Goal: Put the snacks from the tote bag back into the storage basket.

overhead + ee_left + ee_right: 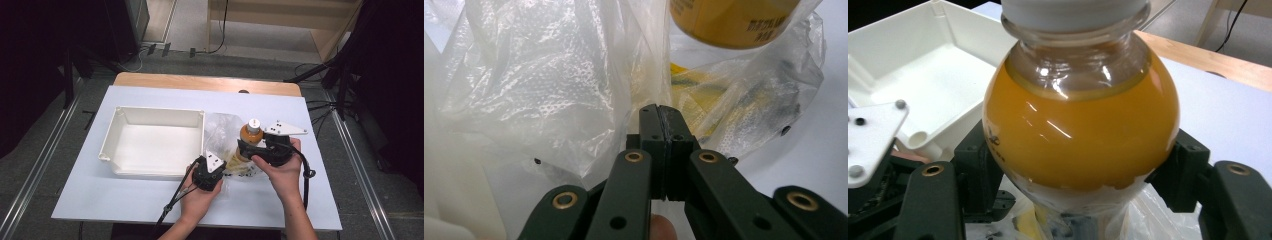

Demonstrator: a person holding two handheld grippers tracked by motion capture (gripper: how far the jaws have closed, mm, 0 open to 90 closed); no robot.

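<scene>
Right hand-held gripper (1083,170) clamps orange juice bottle (1080,130); label print unreadable.

An orange-juice bottle (251,134) with a white cap stands upright, its lower part inside a thin clear plastic bag (222,131), just right of the white tray (152,142) on the counter (150,197). The right gripper (1078,165) clamps the bottle's rounded shoulder between its jaws. The left gripper (663,120) has its jaws pinched together on a fold of the crinkled bag.
</scene>
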